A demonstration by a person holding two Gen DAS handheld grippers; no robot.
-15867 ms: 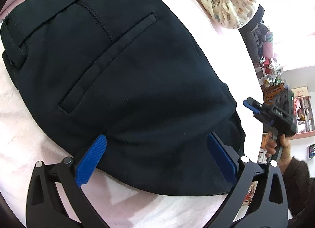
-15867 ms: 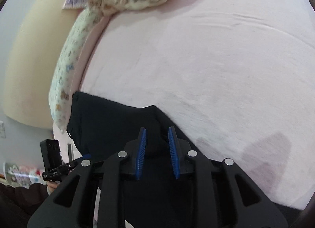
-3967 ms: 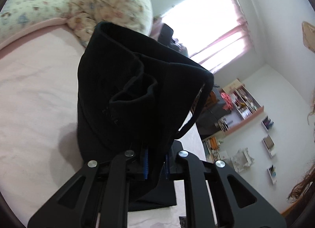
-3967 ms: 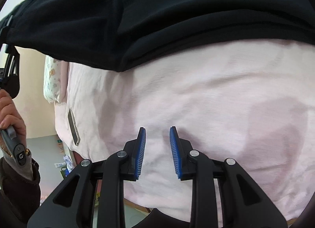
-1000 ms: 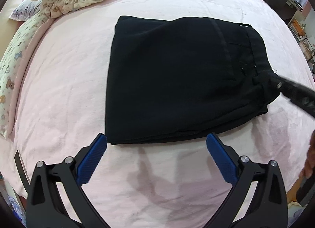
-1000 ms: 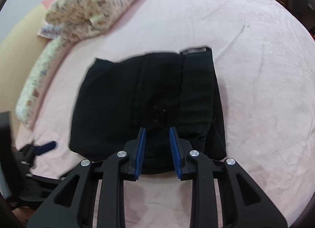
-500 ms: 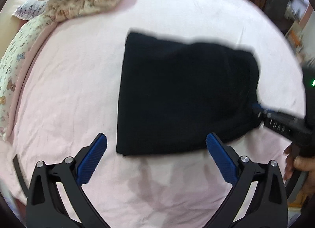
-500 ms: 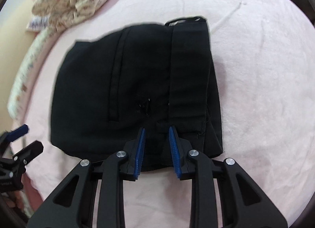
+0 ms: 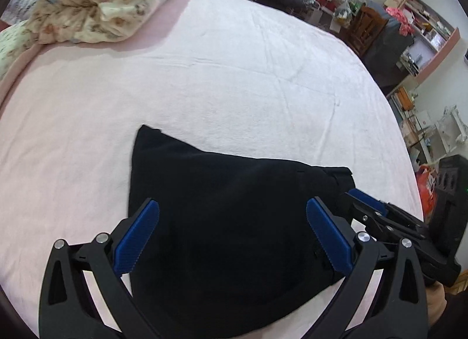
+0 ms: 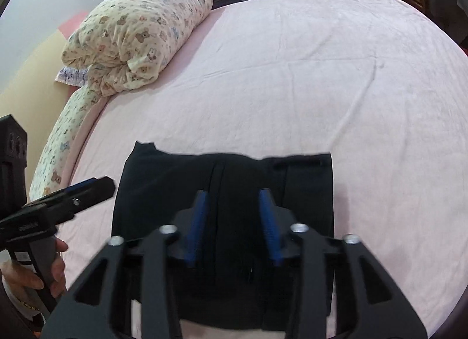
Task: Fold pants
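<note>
The black pants (image 9: pixel 234 222) lie folded into a flat packet on the pink bed, low in both views. My left gripper (image 9: pixel 232 210) hovers over their near part with its blue pads wide apart and nothing pressed between them. My right gripper (image 10: pixel 233 194) is above the near edge of the pants (image 10: pixel 228 175). Its jaws are opening and the pads stand clear of the cloth. In the left wrist view the right gripper (image 9: pixel 365 207) sits at the packet's right corner. The left gripper (image 10: pixel 87 189), held by a hand (image 10: pixel 44 274), shows at the pants' left side.
The pink sheet (image 9: pixel 234 75) spreads wide beyond the pants. A bear-print quilt roll (image 10: pixel 137 34) and pillow lie at the far left by the headboard. Chairs, bags and cluttered shelves (image 9: pixel 424 31) stand past the bed's far and right edges.
Both views have tilted up and drawn back, so the pants now sit lower in frame. The right gripper's jaws have widened. The left jaws stay wide open.
</note>
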